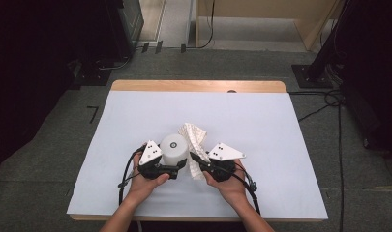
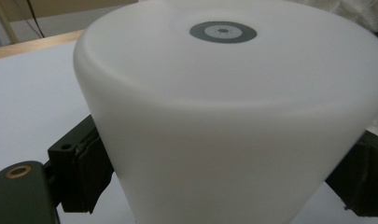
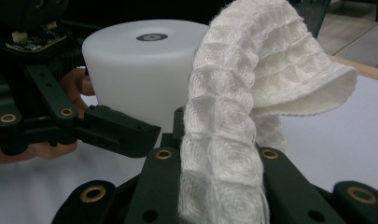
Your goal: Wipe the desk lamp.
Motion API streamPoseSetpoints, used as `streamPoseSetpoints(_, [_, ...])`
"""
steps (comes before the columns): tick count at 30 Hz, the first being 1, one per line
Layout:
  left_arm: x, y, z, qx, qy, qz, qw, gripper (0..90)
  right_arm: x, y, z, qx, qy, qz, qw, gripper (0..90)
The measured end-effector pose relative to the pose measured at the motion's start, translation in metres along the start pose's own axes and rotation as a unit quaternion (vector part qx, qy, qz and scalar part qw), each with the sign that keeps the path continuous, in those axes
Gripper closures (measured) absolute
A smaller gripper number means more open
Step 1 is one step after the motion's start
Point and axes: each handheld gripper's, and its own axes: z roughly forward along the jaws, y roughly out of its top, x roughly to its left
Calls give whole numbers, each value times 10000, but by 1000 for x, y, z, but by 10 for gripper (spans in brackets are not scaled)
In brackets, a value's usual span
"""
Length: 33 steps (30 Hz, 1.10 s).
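Standing upright near the front middle of the counter [image 1: 135, 116], the white cup [image 1: 174, 150] rests upside down: its flat base faces up and its long axis runs straight up from the white sheet. In the left gripper view its matte, milky wall widens toward the top of the frame, and a small grey ring with a paler centre marks the middle of the base. The left hand-held gripper [image 1: 178, 169] is clamped on the cup low on its side, one black jaw pressed against each flank.

Just to the right of the cup, touching or nearly touching it, the cloth [image 1: 196, 145] is held up off the counter. It is a cream, waffle-textured strip with a raised square weave; its long axis rises from the jaws and then curls over at the top, the free end drooping to one side in the right gripper view. The right hand-held gripper [image 1: 197, 159] is closed tight on the lower part of the cloth, which bunches between the jaws.
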Motion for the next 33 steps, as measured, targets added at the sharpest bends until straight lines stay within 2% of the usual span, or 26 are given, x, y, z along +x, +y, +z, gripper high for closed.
streamPoseSetpoints(2, [0,0,1,10,69,34,10000,85,-1,-1,1,28,0,9,10000,791])
streamPoseSetpoints(4, [1,-4,7,74,320,97,9994,85,-6,-7,5,123,-63,83,9999,791])
streamPoseSetpoints(7, [2,-8,10,87,396,80,9991,85,-9,-10,6,172,-98,110,9997,791])
streamPoseSetpoints(13, [-1,-11,13,107,487,223,9985,85,-12,-13,8,218,-119,155,9996,791])
streamPoseSetpoints(17, [-3,-11,12,77,612,157,9980,82,-13,-15,9,247,-126,148,9995,791])
streamPoseSetpoints(21, [-12,-12,8,-181,946,195,9952,58,-15,-15,8,255,-156,181,9994,790])
streamPoseSetpoints(22, [-15,-12,8,-235,1049,150,9941,46,-16,-15,8,261,-160,181,9994,790])
streamPoseSetpoints(24, [-20,-12,10,-212,1293,59,9914,41,-18,-16,7,261,-189,181,9993,790])
streamPoseSetpoints(26, [-25,-12,14,-71,1563,-103,9876,41,-18,-17,8,269,-201,214,9992,789])
streamPoseSetpoints(29, [-29,-12,18,26,1696,-331,9849,48,-19,-18,9,310,-192,199,9991,790])
streamPoseSetpoints(33, [-29,-12,16,-26,1634,-281,9862,85,-18,-19,10,323,-188,158,9992,790])
